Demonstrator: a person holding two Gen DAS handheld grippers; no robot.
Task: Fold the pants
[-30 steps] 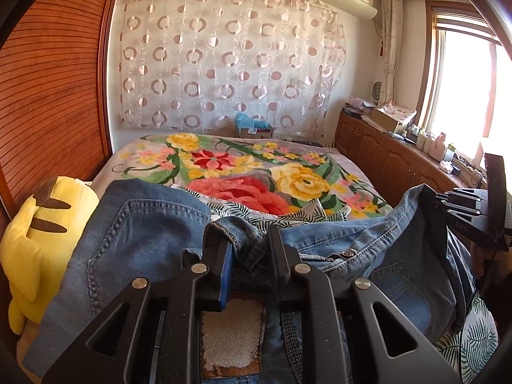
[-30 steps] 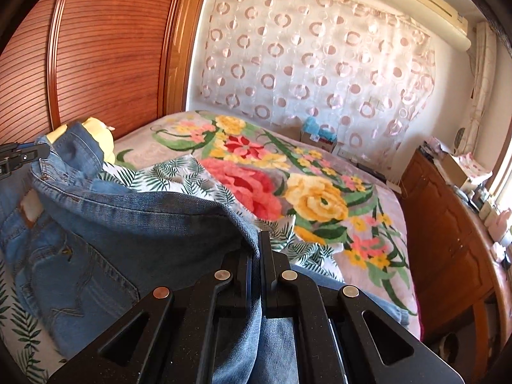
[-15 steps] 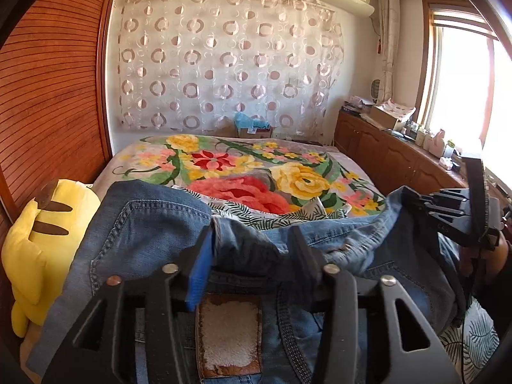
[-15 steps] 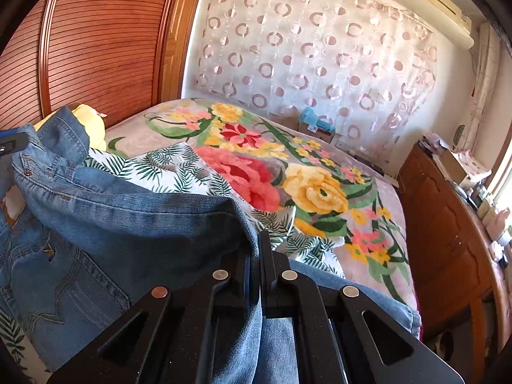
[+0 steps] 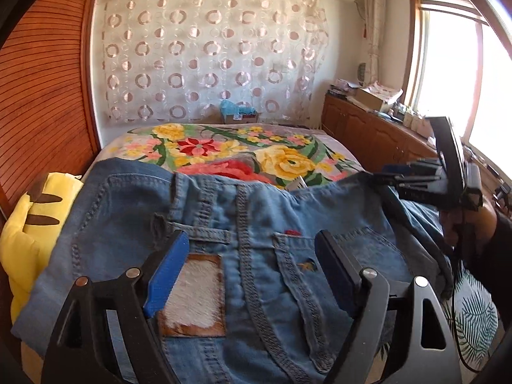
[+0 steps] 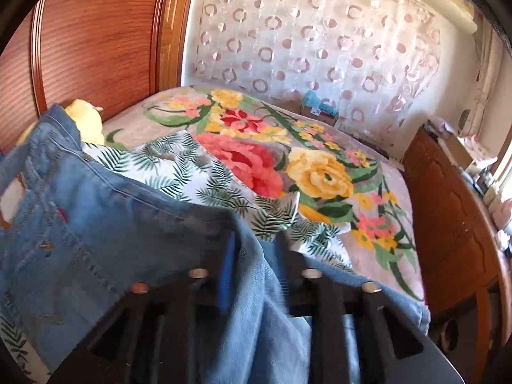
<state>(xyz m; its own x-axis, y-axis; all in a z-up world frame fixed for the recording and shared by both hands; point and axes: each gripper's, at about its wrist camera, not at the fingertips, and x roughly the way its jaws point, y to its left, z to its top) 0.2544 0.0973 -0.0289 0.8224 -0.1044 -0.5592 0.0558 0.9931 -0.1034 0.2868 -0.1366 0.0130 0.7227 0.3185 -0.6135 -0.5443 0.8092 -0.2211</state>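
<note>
The jeans (image 5: 256,224) are faded blue denim with a brown-edged white patch (image 5: 192,291) and a small red tag. Beyond the jeans, the blanket (image 5: 224,147) shows red, yellow and pink flowers with green leaves on grey. Left of the jeans sits a yellow plush (image 5: 28,224) with brown stripes.

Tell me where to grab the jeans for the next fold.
Probably grip the jeans at the waistband's two ends, coming from the near side with the jaws pointing across the bed. The waistband lies across the view as a thick stitched edge, back pockets up, so it should hold firm.
</note>
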